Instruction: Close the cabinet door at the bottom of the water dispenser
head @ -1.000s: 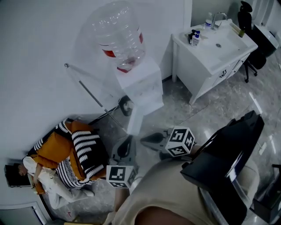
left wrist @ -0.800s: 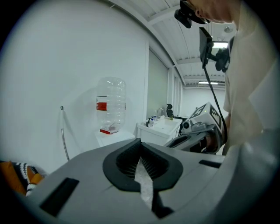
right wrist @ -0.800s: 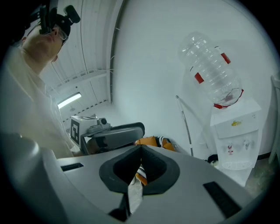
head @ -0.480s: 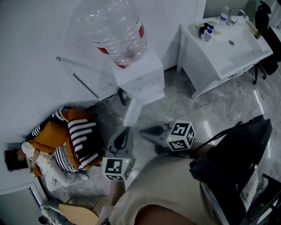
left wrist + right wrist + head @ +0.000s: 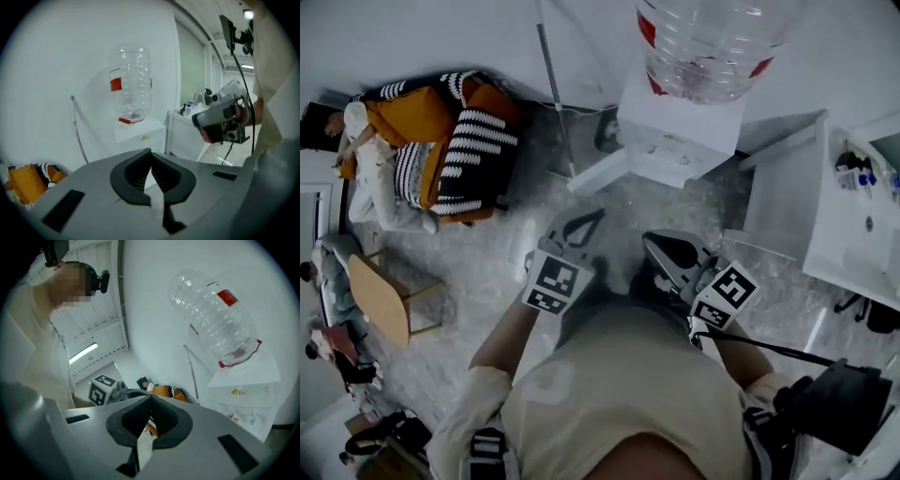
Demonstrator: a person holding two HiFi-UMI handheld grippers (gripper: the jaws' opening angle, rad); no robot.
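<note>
Looking down in the head view, the water dispenser [image 5: 675, 136] stands at 12 o'clock. Its cabinet door [image 5: 598, 172] is swung open at the base, toward 10 o'clock. The left gripper [image 5: 598, 216] and right gripper [image 5: 649, 238] point at it from just below, clear of the door. In the left gripper view, the jaws are pressed together on nothing, with the dispenser beyond at 12 o'clock. In the right gripper view, the jaws are likewise pressed together and empty, with the dispenser at 3 o'clock.
</note>
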